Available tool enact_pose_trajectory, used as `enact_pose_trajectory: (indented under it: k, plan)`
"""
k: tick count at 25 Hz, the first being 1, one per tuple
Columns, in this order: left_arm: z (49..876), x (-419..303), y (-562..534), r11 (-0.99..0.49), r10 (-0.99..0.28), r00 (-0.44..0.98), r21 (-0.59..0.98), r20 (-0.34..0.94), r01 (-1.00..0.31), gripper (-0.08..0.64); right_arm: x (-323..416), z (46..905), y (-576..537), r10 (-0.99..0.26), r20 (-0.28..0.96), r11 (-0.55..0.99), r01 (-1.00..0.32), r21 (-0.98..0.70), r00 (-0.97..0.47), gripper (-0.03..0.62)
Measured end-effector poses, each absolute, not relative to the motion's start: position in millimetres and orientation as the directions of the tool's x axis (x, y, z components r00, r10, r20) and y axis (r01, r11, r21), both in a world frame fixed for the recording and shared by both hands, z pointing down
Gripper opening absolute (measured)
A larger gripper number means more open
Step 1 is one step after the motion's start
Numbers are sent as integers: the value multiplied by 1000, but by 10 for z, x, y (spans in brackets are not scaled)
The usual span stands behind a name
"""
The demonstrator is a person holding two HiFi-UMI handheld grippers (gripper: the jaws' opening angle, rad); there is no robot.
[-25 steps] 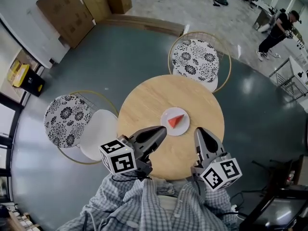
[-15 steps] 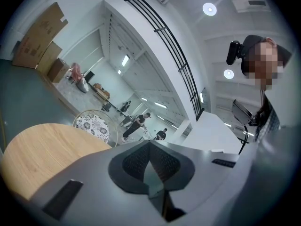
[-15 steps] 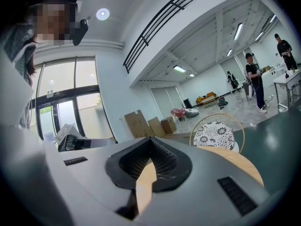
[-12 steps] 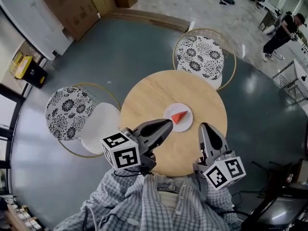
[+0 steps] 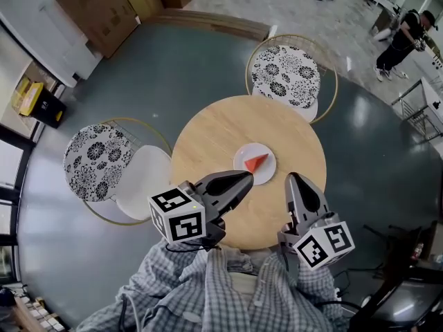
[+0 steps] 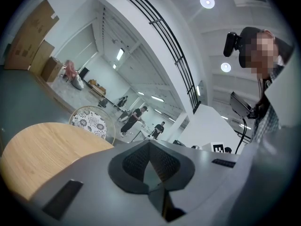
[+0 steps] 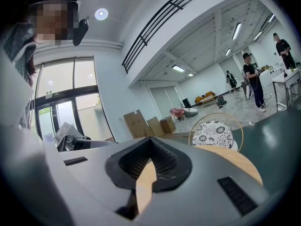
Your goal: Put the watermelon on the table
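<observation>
The watermelon (image 5: 255, 162) lay on the plate (image 5: 239, 159), nearest the left gripper (image 5: 247, 178). The right gripper (image 5: 296, 180) stood farther off. Both were closed and empty.

1. Head view is bright and even, with daylight all round. The grey floor (image 5: 194, 68) shows pale glare patches right of the table (image 5: 208, 140).
2. Shadows on the tabletop are soft and faint.
3. Fisheye bends straight lines hard at the edges.
4. Both gripper views sit inside a dark round vignette. The ceiling lamps (image 6: 207, 2) bloom white, the windows (image 7: 70, 98) are washed out, and near surfaces are blurred.
</observation>
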State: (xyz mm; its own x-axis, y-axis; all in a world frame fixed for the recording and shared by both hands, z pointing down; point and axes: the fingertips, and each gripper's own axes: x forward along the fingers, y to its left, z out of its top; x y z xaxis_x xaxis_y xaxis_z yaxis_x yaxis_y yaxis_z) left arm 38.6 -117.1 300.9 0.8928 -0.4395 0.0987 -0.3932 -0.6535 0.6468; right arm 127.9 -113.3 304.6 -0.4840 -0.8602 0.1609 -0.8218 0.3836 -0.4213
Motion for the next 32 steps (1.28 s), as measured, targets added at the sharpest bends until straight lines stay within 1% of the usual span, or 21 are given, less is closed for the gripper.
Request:
enact_pose_trajectory:
  k: [16,32]
  plan:
    - [3076,338,-1175,-627,-459,881,660,116,-414,6,1287,3086,-1119,-857,168,382,-819,-429,-487,8]
    - [3073,378,-1117,-639,-443,886,646,135,-417,6,1292,3114,-1110,-850,176,388,-817,-426,-496,8]
